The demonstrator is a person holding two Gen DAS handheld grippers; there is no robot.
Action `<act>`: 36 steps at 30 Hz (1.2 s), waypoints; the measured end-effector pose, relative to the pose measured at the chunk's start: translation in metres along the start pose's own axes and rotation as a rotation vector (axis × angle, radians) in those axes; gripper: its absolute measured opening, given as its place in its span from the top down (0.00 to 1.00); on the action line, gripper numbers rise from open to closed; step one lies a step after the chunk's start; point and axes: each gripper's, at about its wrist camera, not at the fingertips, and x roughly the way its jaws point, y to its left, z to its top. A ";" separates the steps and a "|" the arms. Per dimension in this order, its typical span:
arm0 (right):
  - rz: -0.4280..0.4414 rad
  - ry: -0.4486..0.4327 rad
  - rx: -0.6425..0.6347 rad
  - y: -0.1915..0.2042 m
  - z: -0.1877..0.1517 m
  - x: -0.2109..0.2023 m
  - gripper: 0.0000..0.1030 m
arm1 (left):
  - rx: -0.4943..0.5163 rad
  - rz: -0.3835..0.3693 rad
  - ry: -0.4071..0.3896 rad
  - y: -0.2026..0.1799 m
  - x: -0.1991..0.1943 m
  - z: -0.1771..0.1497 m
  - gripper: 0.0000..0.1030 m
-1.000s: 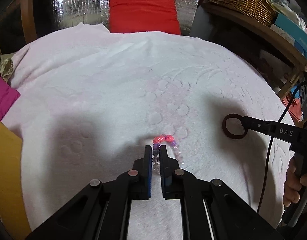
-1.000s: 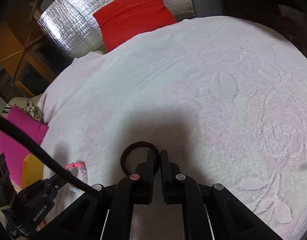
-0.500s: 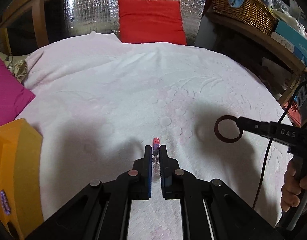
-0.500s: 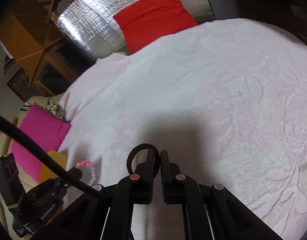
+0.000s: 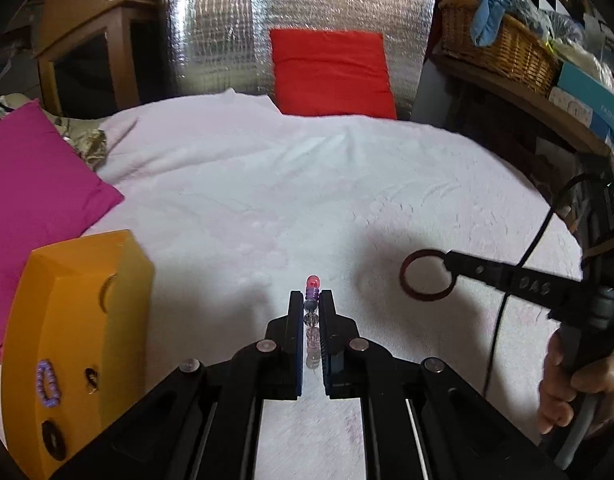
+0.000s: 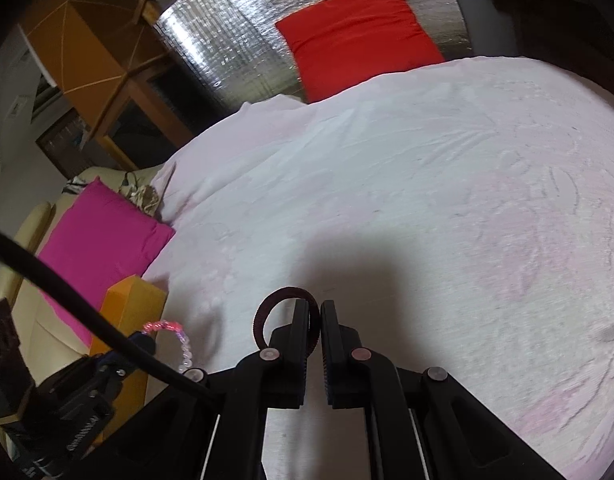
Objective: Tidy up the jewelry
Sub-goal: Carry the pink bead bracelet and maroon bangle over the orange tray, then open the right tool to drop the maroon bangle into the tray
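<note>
Your left gripper (image 5: 311,298) is clamping a beaded bracelet (image 5: 311,312), its 2 fingers pinching the strand so that the pink bead is poking out past the tips and the clear beads are hanging back between them. Your right gripper (image 6: 315,308) is squeezing a dark ring (image 6: 281,312), which is curling out to 10 o'clock of its fingertips; in the left wrist view that ring (image 5: 426,276) is sitting at 3 o'clock of the bracelet, well apart from it.

The orange box (image 5: 73,340) is standing at 9 o'clock of your left gripper, near it, with a purple bead loop (image 5: 47,386) on its face. The pink cushion (image 5: 35,184) is lying at 10 o'clock, touching the box's far side. The white blanket (image 5: 307,184) is spreading wide toward 12 o'clock up to the red cushion (image 5: 331,72); its edge is falling away at 2 o'clock under the wicker basket (image 5: 503,52).
</note>
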 end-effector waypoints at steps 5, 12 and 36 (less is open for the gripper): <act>0.018 0.009 -0.025 0.020 -0.008 0.003 0.93 | -0.030 0.020 -0.030 0.014 -0.022 0.000 0.93; 0.063 -0.001 -0.087 0.060 -0.017 -0.001 0.93 | -0.054 0.046 -0.086 0.032 -0.059 -0.004 0.93; 0.320 -0.087 -0.244 0.203 -0.064 0.012 0.93 | -0.266 0.228 -0.183 0.165 -0.144 -0.044 0.93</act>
